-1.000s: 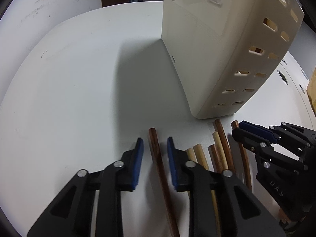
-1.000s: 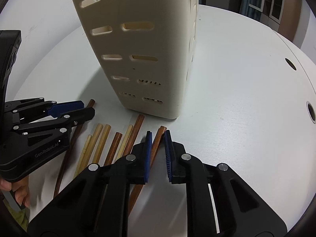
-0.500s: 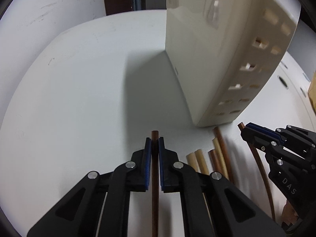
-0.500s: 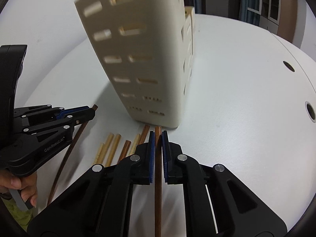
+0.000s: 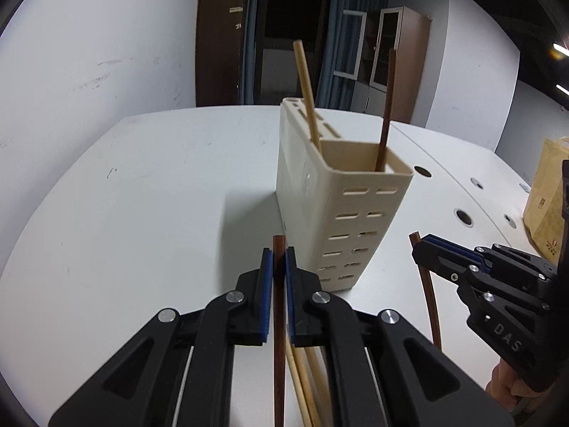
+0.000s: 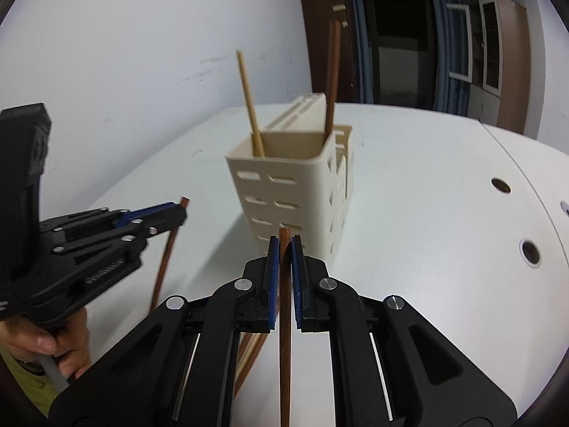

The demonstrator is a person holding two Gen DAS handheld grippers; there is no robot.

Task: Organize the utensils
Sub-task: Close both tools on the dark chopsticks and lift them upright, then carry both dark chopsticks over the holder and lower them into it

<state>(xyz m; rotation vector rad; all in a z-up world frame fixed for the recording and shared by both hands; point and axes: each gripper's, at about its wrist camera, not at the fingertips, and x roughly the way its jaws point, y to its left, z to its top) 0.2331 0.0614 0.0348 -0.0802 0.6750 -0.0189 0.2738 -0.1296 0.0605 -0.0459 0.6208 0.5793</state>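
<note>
With each tool clamped on a dark chopstick, both aim at the holder

Left tool (image 5: pixel 279 267) and right tool (image 6: pixel 283 256) pinch near the sticks' tips (likelier to slot in); holder (image 5: pixel 341 213) stands on the bench (image 5: pixel 142 195), spare sticks (image 5: pixel 306 384) lying below

White walls (image 5: pixel 89 53), glass-door cabinets (image 5: pixel 387 60), dark doorway (image 5: pixel 284 35)

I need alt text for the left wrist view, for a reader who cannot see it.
The left gripper is shut on a dark brown chopstick, before a cream slotted holder with two chopsticks standing in it. At right, the right gripper holds another brown chopstick above the white table.
</note>
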